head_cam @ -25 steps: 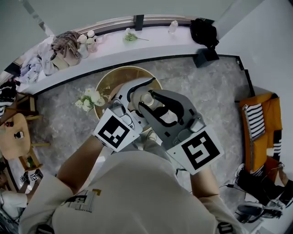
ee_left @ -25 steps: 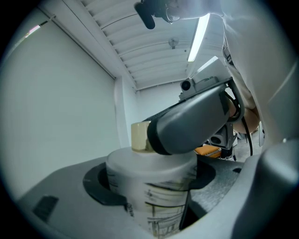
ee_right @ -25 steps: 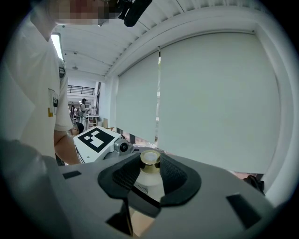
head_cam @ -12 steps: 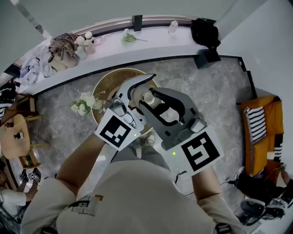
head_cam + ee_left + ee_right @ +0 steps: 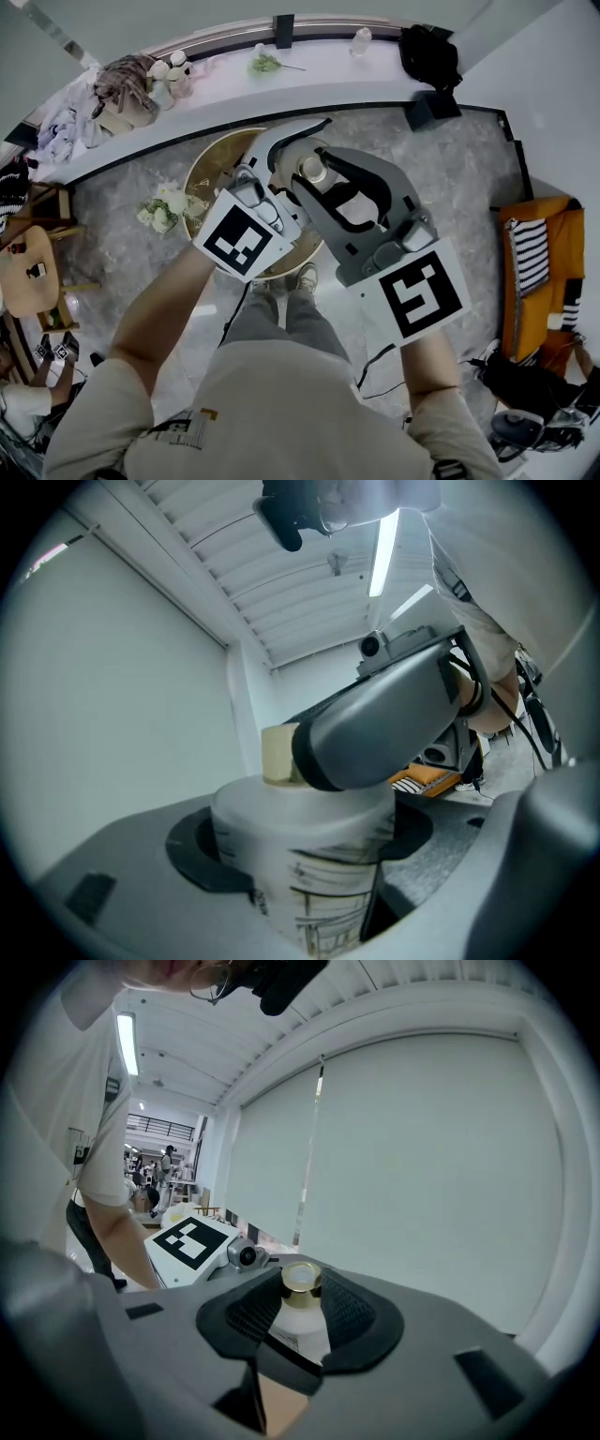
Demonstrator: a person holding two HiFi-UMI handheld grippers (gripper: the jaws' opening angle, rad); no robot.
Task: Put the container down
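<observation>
Jointly, both grippers carry the white translucent plastic container with a gold cap (image 5: 312,170), held upright at 12 o'clock from the head view's centre, over the 2 o'clock edge of a round tan wooden table (image 5: 208,173). Left gripper (image 5: 298,841): jaws clamped on the container's printed body. Right gripper (image 5: 300,1314): black pads pinching its shoulder just below the cap. White flowers (image 5: 161,208) lie at 8 o'clock of the table, on grey marbled floor (image 5: 450,187).
</observation>
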